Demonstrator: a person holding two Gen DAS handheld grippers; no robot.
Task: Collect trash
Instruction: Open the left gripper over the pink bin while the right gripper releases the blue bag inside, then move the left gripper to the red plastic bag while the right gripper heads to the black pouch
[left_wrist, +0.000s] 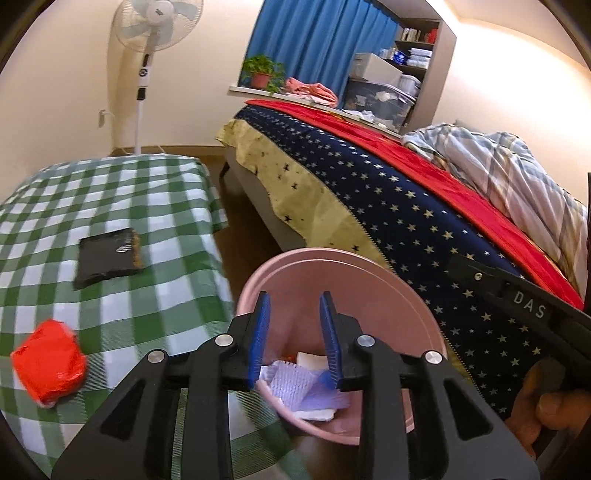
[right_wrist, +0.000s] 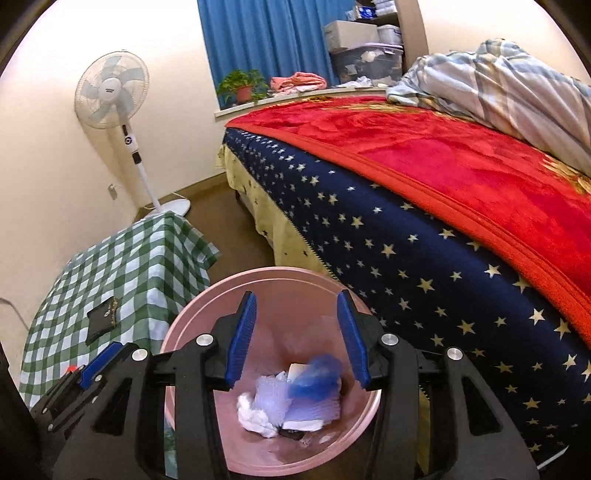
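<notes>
Bedroom with cream walls, a blue curtain, a standing fan and a bed under a starred cover and red blanket. Beside the bed stands a table in green check cloth, and between the two sits a pink bin on the floor.

Both grippers hang over the bin's mouth. The left gripper has its jaws parted with nothing between them; the right gripper is spread wider, also empty. Under the right one a blue scrap shows blurred above the white paper heaped in the bin, so a drop looks just made.

Next, judging by what remains, a gripper needs to swing back to the table and close on the red wrapper near its edge. A black packet lies farther along; whether it is trash cannot be told.

Only the left view shows the wrapper clearly; the right view shows a mere red speck there, but looks deeper into the bin.
</notes>
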